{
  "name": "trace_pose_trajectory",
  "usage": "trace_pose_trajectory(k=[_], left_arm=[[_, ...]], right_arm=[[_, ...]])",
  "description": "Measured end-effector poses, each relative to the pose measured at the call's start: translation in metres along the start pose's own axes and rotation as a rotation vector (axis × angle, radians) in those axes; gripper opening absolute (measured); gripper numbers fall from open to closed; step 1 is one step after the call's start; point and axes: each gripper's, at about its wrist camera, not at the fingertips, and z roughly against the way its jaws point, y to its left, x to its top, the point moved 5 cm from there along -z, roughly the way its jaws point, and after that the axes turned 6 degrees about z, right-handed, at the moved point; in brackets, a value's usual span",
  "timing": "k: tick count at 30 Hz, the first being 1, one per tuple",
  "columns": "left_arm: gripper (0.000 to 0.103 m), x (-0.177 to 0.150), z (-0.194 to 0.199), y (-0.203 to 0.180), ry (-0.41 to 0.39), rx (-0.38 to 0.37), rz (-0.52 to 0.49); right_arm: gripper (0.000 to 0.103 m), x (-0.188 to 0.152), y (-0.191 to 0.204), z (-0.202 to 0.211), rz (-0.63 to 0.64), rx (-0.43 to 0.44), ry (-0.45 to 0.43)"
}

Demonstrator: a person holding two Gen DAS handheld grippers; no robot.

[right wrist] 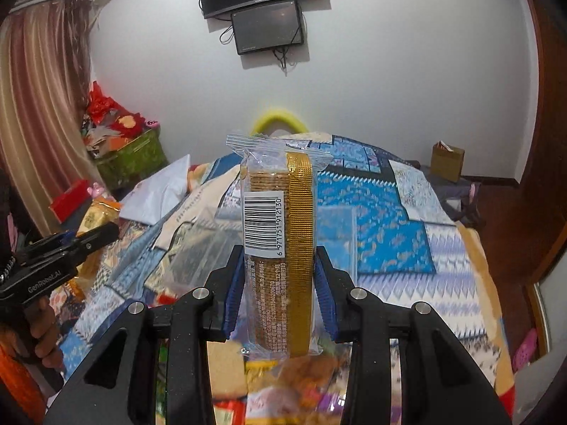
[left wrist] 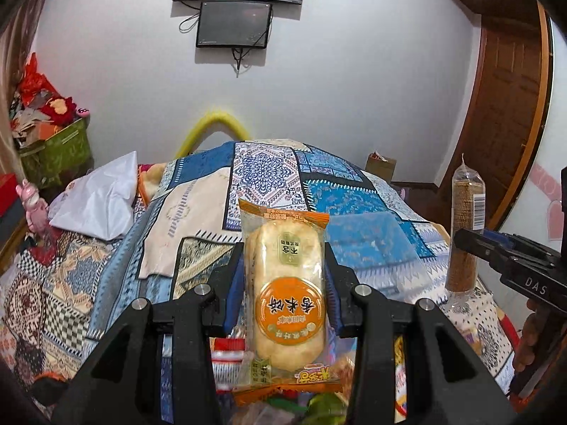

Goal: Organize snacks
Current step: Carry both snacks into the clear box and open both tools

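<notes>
Snacks: two packs lifted above bed (left wrist: 372, 191), one per gripper. Left gripper (left wrist: 285, 276) jaws pinch rice cracker pack (left wrist: 288, 279) across its narrow sides, pack upright, label inverted. Right gripper (right wrist: 280, 283) jaws pinch biscuit sleeve (right wrist: 280, 233) low on its body, sleeve upright, barcode facing camera. Side grip likely chosen to avoid crushing contents. Remaining snack pile (right wrist: 294, 372) lies below jaws, blurred, count unclear. Two wall screens (left wrist: 237, 3); one green box (left wrist: 56, 152) at far left.
</notes>
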Motion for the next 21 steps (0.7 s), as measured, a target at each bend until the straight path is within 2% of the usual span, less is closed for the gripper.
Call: trace_pose_trajectory(k=[6, 11, 17, 21], left_arm=[[0.039, 0.010, -0.046, -0.008, 0.053, -0.005, -0.009], [0.039, 0.005, -0.084, -0.009, 0.115, 0.004, -0.006], [0.039, -0.010, -0.126, -0.007, 0.207, 0.015, -0.003], [0.039, -0.019, -0.148, -0.007, 0.253, 0.050, -0.017]], right_arm=[[0.034, 0.012, -0.012, -0.028, 0.010, -0.008, 0.023], [0.034, 0.013, -0.017, -0.055, 0.020, -0.009, 0.066], [0.034, 0.005, -0.022, -0.091, 0.049, -0.019, 0.154], [0.034, -0.002, -0.024, -0.108, 0.058, -0.006, 0.215]])
